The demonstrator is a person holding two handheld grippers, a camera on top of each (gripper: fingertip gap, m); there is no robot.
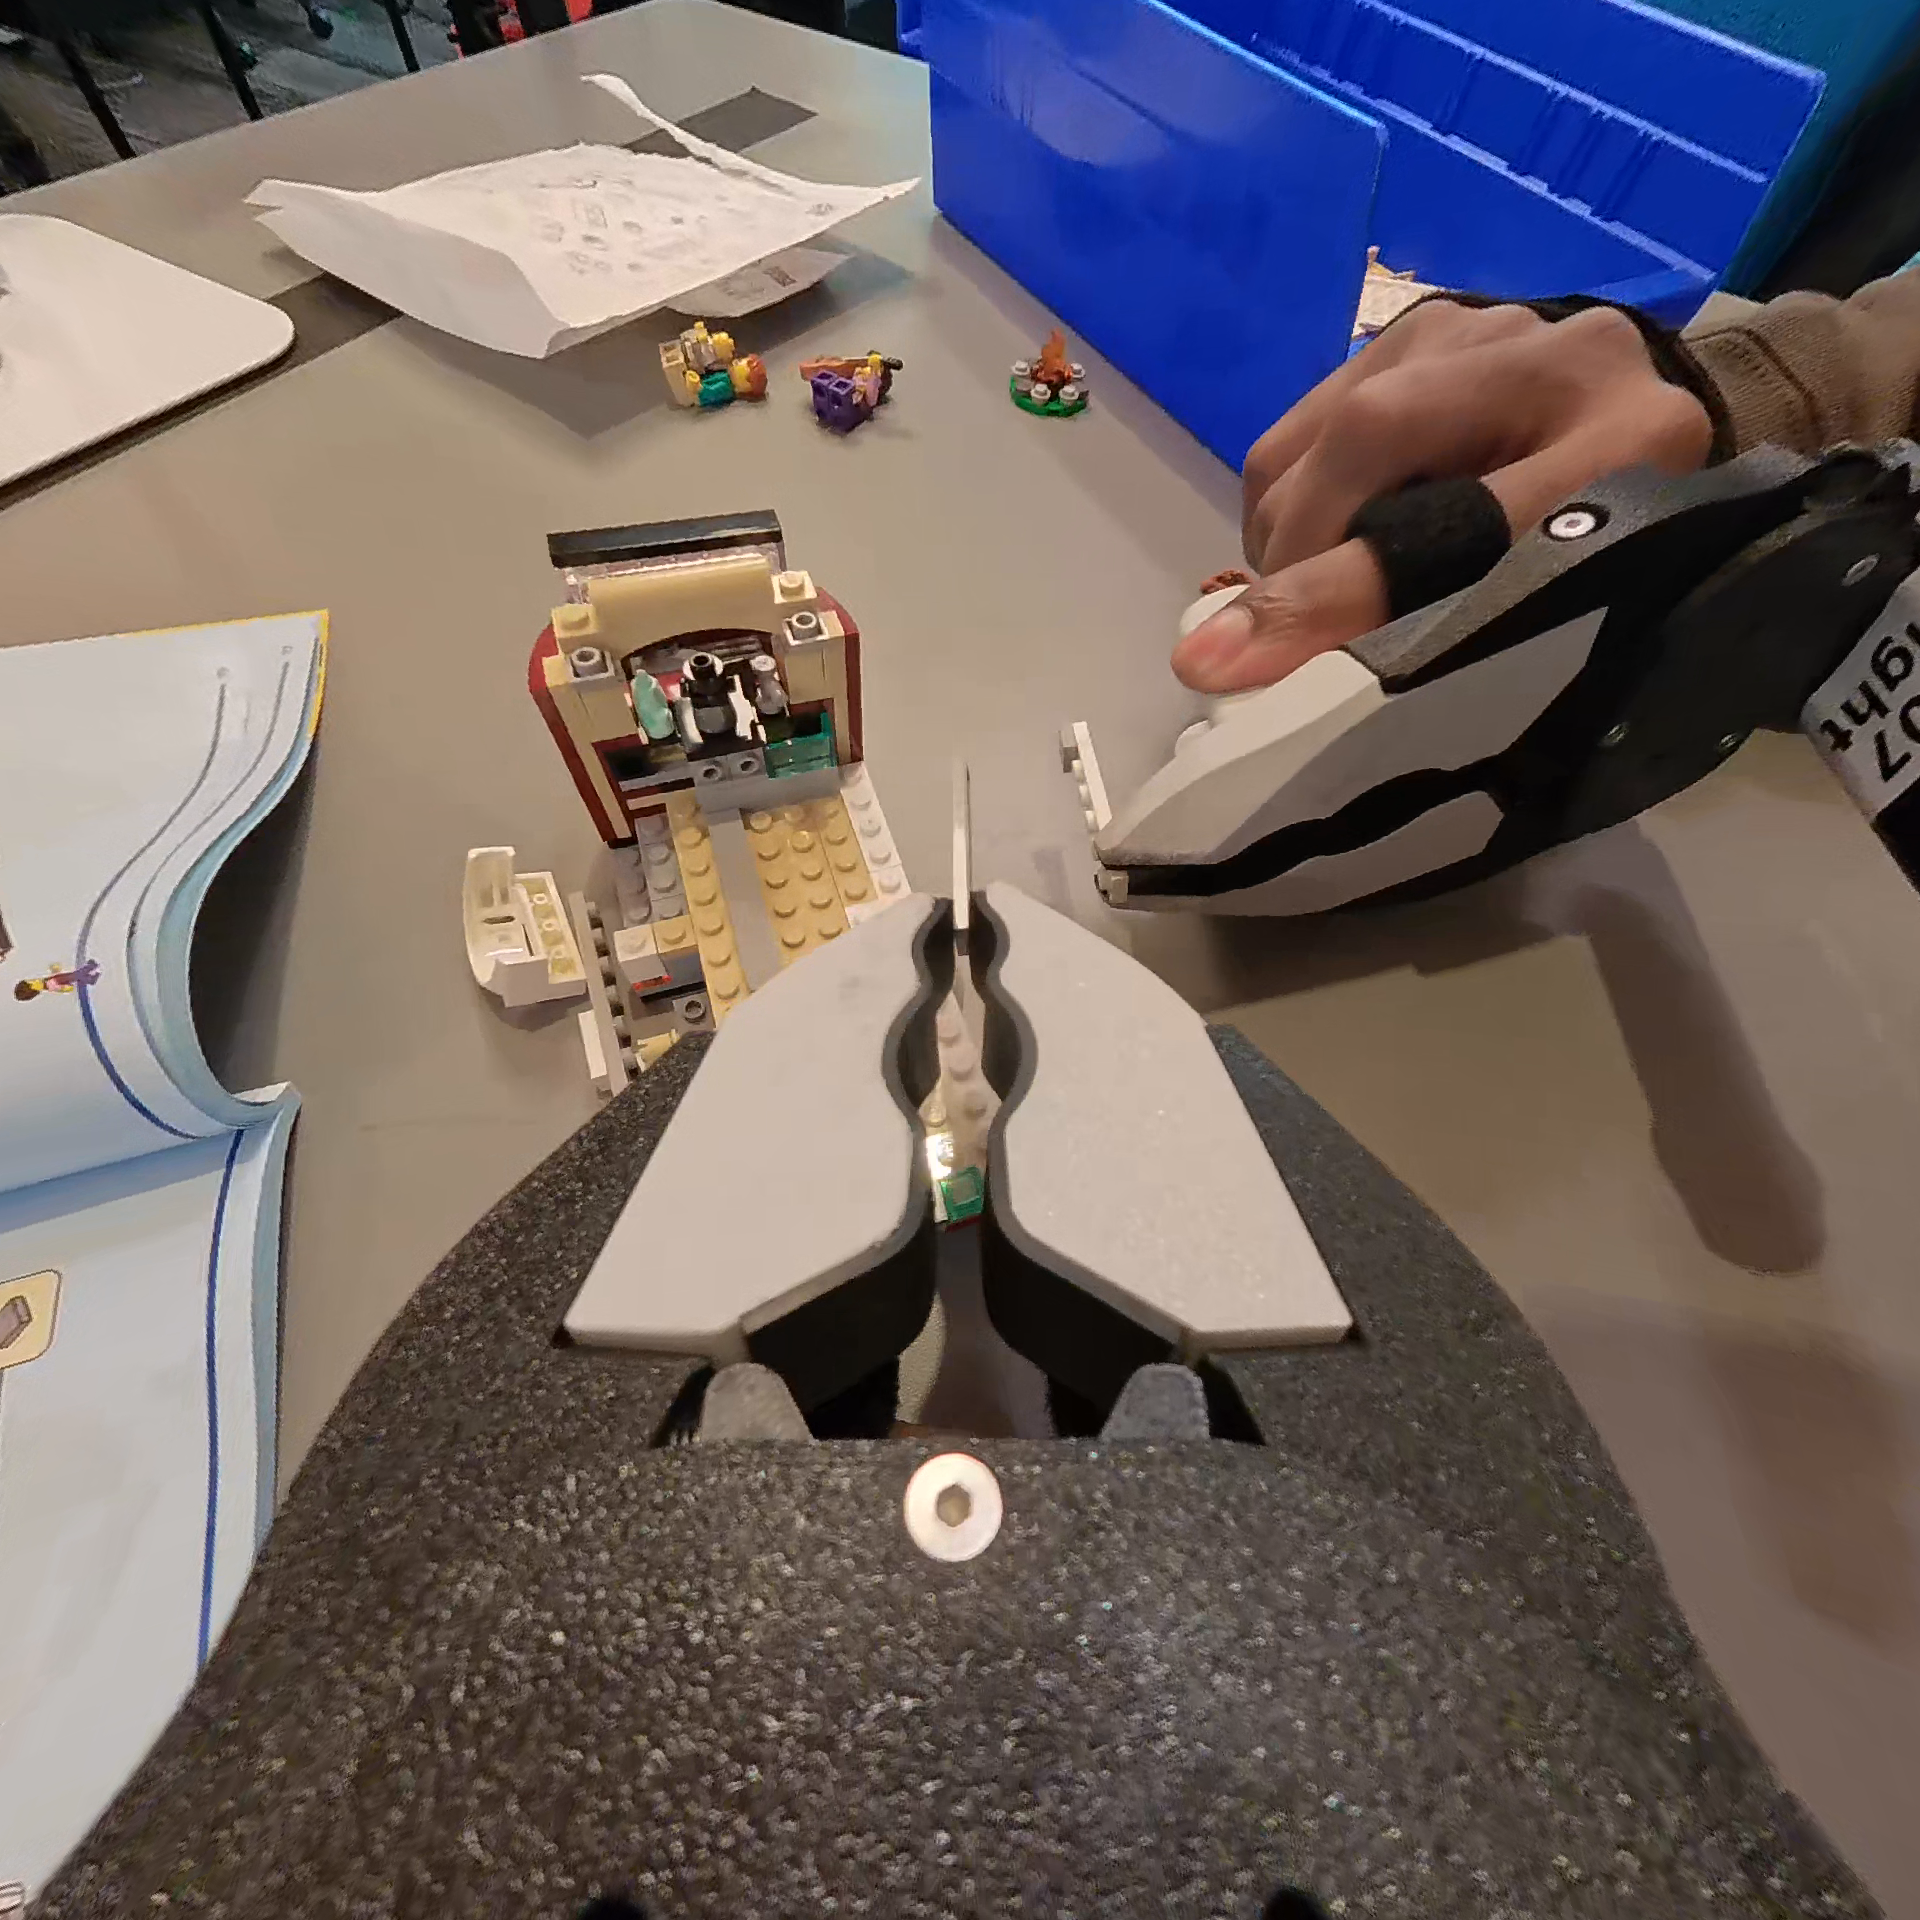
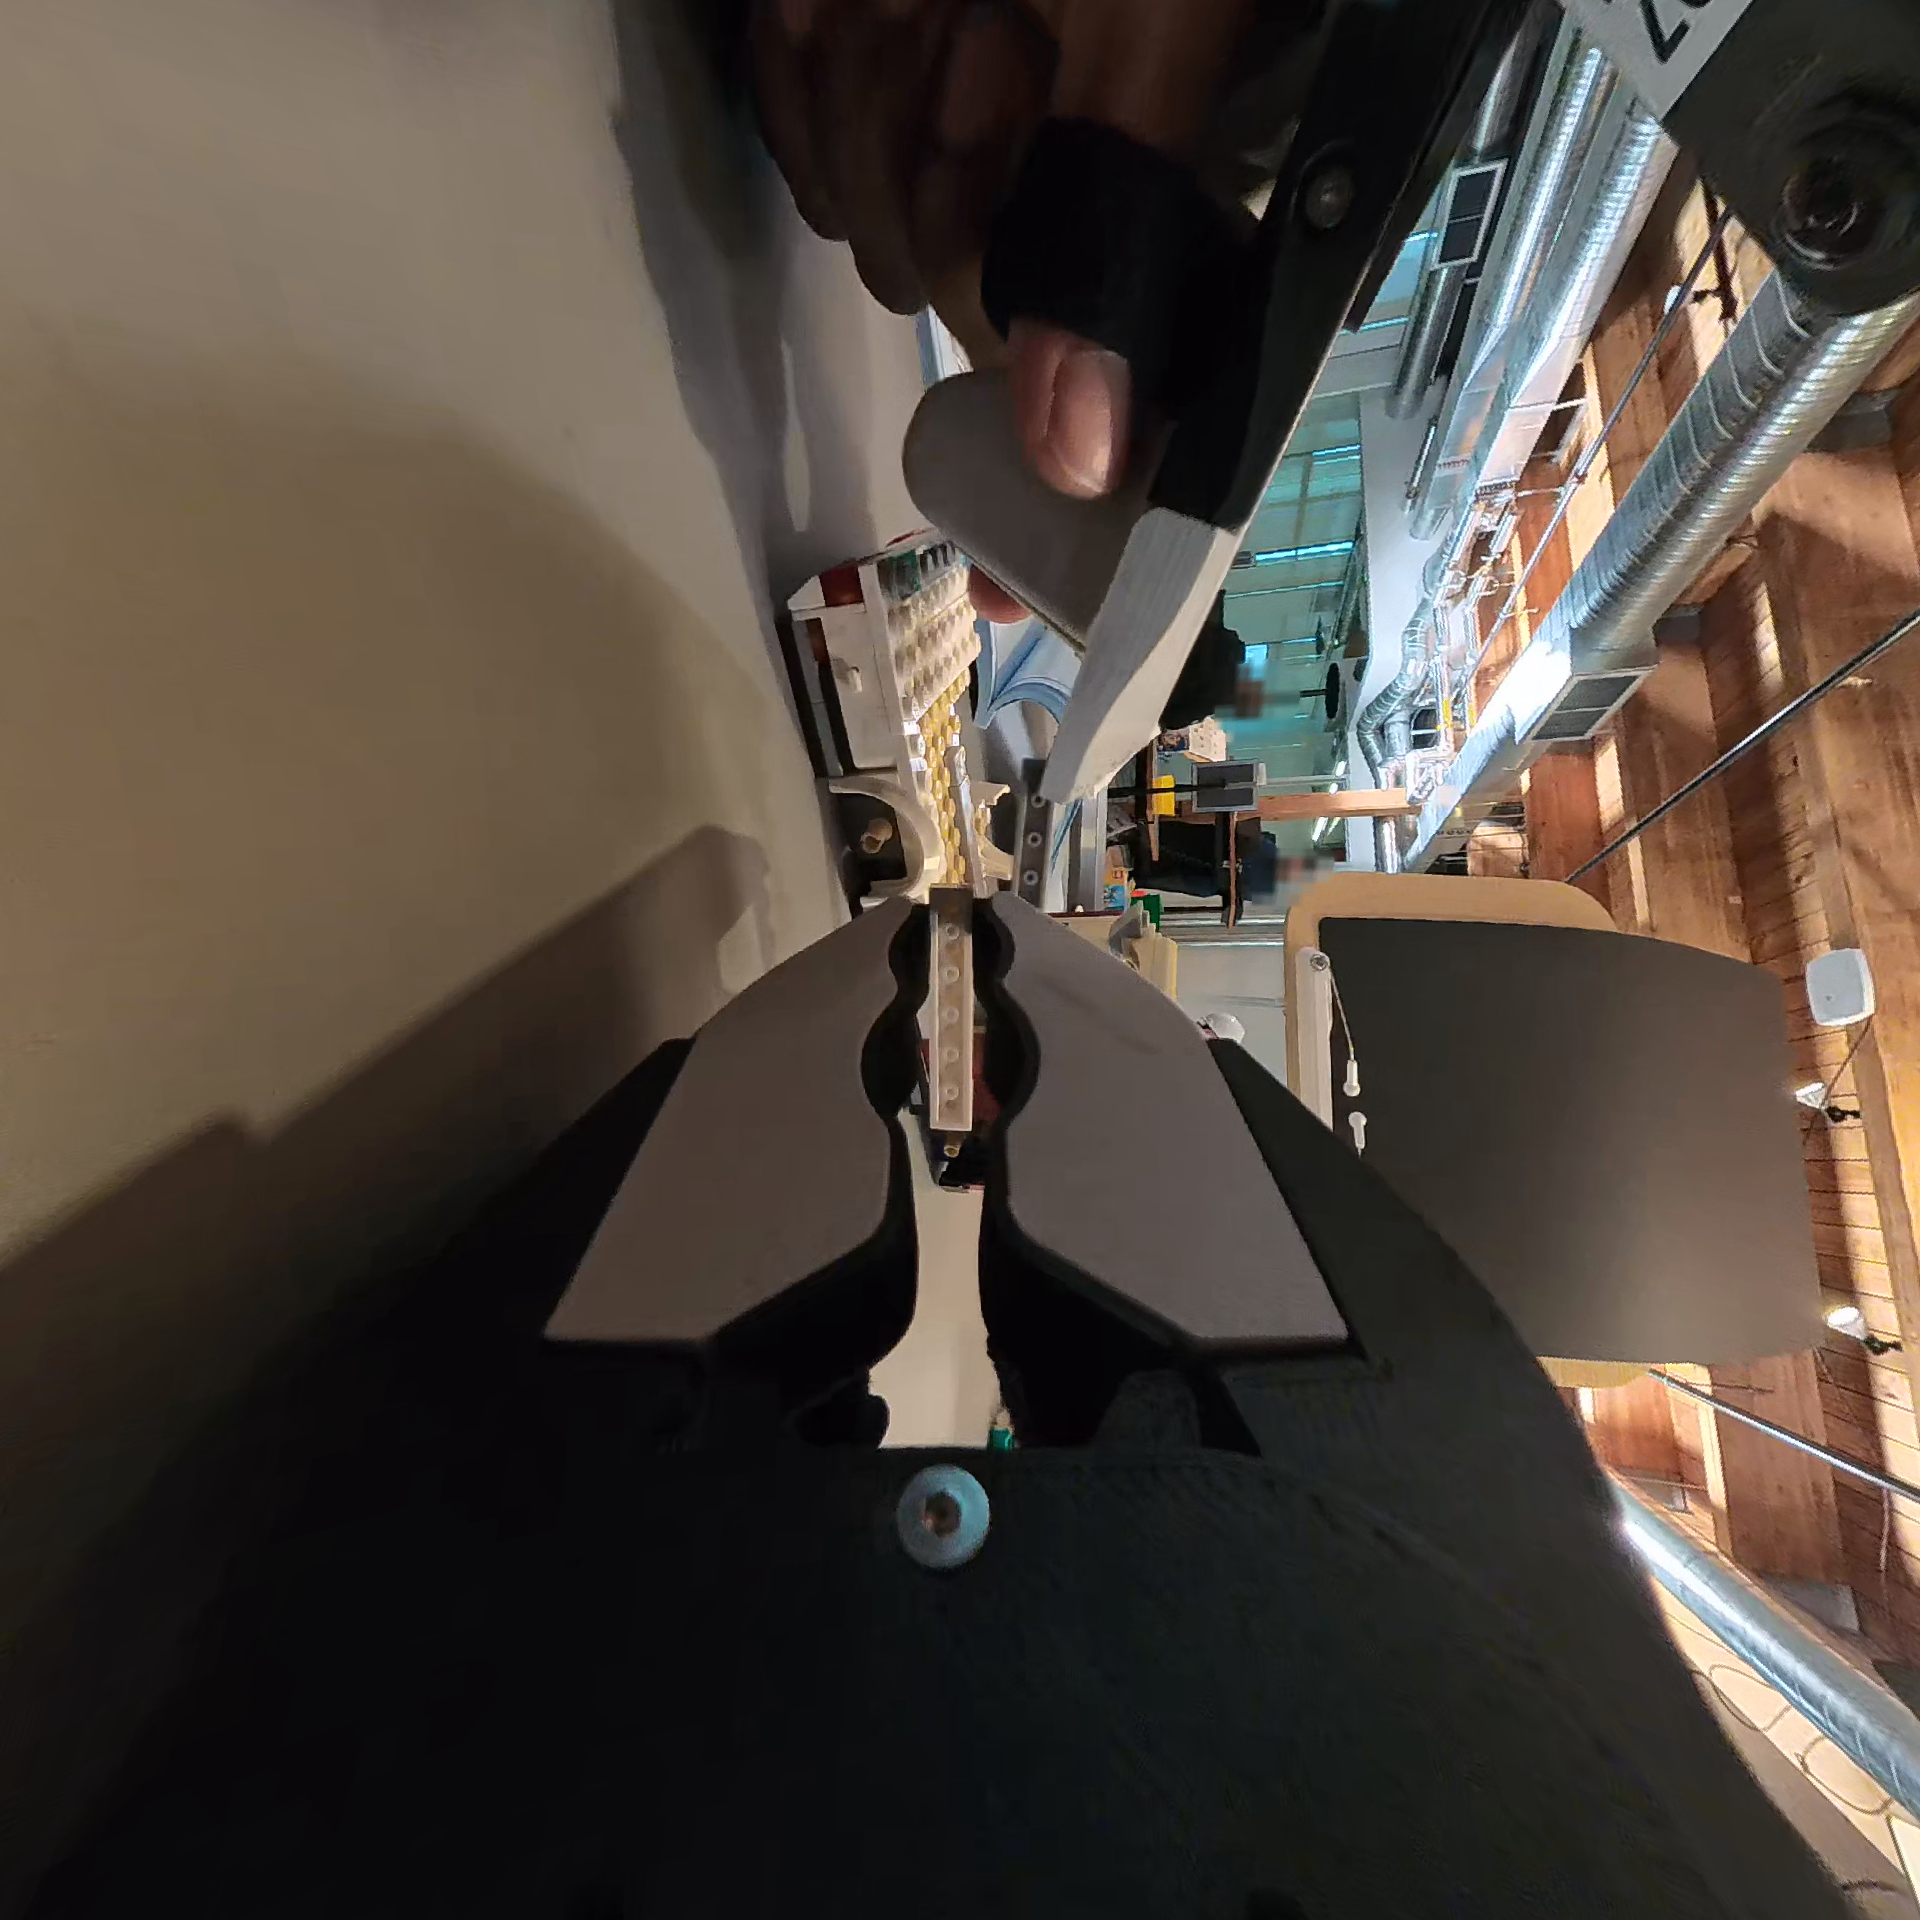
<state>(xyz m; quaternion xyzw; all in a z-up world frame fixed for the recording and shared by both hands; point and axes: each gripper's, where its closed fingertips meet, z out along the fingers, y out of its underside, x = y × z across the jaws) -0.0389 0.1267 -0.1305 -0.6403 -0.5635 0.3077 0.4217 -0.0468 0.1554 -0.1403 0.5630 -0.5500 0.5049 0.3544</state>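
left gripper (image 1: 961,920): clenched on a thin white plate (image 1: 960,852) held on edge, both pads pressed to its flat sides, most of its length projecting forward past the tips above the grey table (image 1: 364,499). right gripper (image 2: 951,920): turned on its side and clenched on a long white studded strip (image 2: 951,1023), pads pressing either side; in the left wrist view that strip (image 1: 1083,777) stands up from the tips, just right of the thin plate and apart from it. a hand (image 1: 1455,416) grips the right tool, thumb on its grey upper finger. just left of both tips sits a brick building (image 1: 691,717) with dark red and tan walls and a tan and white studded floor; a white curved piece (image 1: 509,925) lies beside its near left corner. farther back: three small brick builds (image 1: 842,379), a torn white paper bag (image 1: 582,244), blue bins (image 1: 1299,177). an open instruction booklet (image 1: 135,914) lies at left.
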